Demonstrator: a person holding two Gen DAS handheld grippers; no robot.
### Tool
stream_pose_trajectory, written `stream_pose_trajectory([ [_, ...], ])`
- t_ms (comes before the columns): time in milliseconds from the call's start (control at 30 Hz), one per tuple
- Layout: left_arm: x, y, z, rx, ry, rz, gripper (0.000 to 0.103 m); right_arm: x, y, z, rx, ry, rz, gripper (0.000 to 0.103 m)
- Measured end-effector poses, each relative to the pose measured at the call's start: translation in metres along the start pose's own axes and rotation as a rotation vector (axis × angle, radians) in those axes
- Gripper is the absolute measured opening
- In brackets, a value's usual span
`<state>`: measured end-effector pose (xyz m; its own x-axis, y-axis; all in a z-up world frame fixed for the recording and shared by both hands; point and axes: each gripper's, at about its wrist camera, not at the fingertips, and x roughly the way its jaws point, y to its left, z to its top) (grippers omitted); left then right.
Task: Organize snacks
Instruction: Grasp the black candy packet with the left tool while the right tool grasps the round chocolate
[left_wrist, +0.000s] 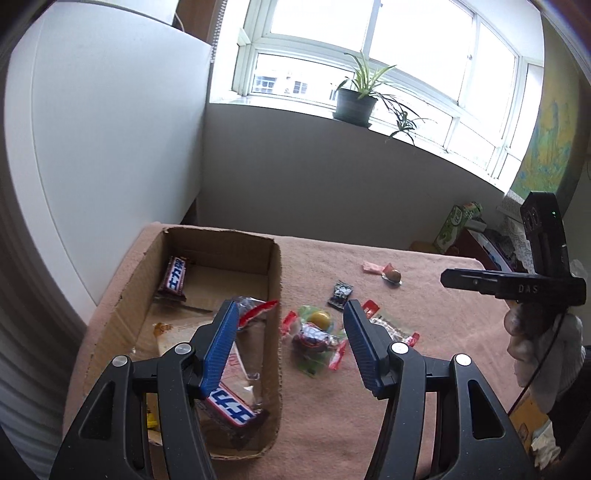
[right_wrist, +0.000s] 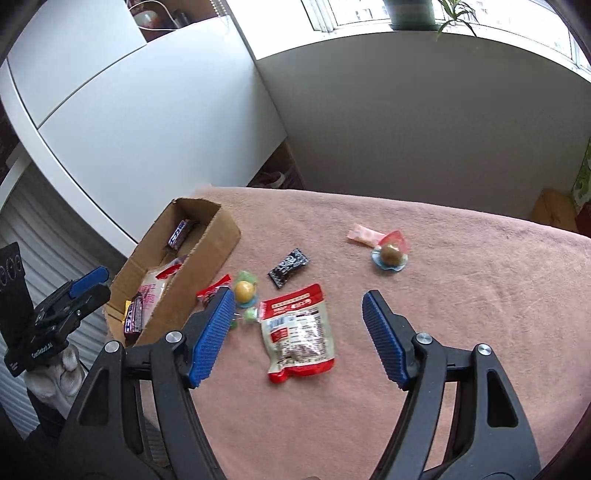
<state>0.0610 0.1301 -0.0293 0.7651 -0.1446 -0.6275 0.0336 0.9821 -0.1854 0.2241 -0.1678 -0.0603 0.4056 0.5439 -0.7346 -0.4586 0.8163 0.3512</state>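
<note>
An open cardboard box (left_wrist: 275, 295) (right_wrist: 218, 243) sits at the left of a pink-covered table and holds chocolate bars (left_wrist: 173, 280) (right_wrist: 179, 233) and a clear packet (left_wrist: 243, 369). My left gripper (left_wrist: 290, 347) is open and empty, above the box's right wall and the loose snacks. Beside the box lie a yellow ball candy (left_wrist: 319, 318) (right_wrist: 245, 291), a red and white nut pouch (right_wrist: 297, 332), a black sachet (left_wrist: 340, 293) (right_wrist: 289, 266), a pink sweet (right_wrist: 364, 235) and a brown ball candy (left_wrist: 394, 275) (right_wrist: 391, 253). My right gripper (right_wrist: 299, 339) is open and empty above the nut pouch.
A white cabinet (left_wrist: 103, 147) stands left of the table. A grey wall with a window sill and potted plant (left_wrist: 356, 99) is behind. A green carton (left_wrist: 456, 225) and clutter sit at the far right. The right gripper's body (left_wrist: 517, 284) shows at the left wrist view's right edge.
</note>
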Motion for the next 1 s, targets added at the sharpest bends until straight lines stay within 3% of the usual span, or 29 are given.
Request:
stream_pose_trajectory([
  [300,0.056,-0.058,0.007,0.049,0.077,-0.059,0.058,0.03,-0.043,0.017,0.046,0.039,-0.017,0.074],
  [467,0.096,-0.077,0.009,0.048,0.116,-0.052,0.058,0.059,-0.057,0.022,0.058,0.086,-0.044,0.074],
  [600,0.131,-0.082,0.005,0.047,0.161,-0.003,0.051,0.077,-0.066,0.026,0.056,0.105,-0.067,0.072],
  [667,0.145,-0.084,0.004,0.061,0.182,0.031,0.051,0.086,-0.07,0.028,0.054,0.119,-0.071,0.064],
  [767,0.163,-0.086,0.004,0.085,0.204,0.079,0.049,0.098,-0.073,0.03,0.053,0.137,-0.073,0.063],
  [1000,0.19,-0.082,0.0,0.07,0.245,0.092,0.046,0.114,-0.072,0.036,0.029,0.158,-0.083,0.063],
])
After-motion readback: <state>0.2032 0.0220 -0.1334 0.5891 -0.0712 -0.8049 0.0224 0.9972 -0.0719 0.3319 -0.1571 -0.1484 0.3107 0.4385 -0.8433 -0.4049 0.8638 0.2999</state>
